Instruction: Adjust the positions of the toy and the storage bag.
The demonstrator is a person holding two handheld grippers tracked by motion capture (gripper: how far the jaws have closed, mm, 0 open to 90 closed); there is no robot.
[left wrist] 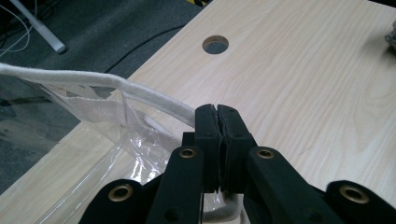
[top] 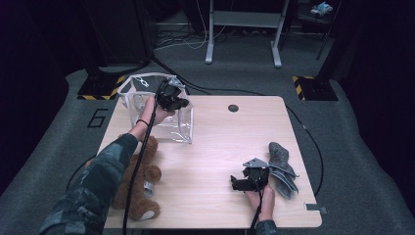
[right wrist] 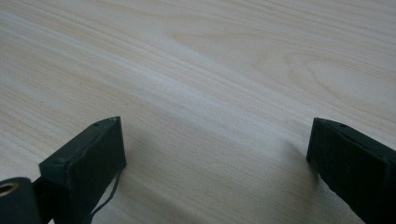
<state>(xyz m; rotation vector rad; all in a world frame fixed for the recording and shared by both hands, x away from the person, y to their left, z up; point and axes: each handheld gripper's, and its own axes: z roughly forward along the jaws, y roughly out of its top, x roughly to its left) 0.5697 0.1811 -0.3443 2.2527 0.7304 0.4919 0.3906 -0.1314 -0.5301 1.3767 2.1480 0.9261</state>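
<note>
A clear plastic bag with white trim stands at the table's far left. My left gripper is at its top right edge. In the left gripper view that gripper is shut on the bag's white rim, which runs out to the left of the pinched jaws. My right gripper rests low over the wood near the front right, a hand behind it. In the right gripper view its jaws stand wide apart with only bare tabletop between them.
A brown teddy bear lies at the front left, partly under the left forearm. A grey folded cloth lies just right of the right gripper. A round cable hole is at the far middle of the table.
</note>
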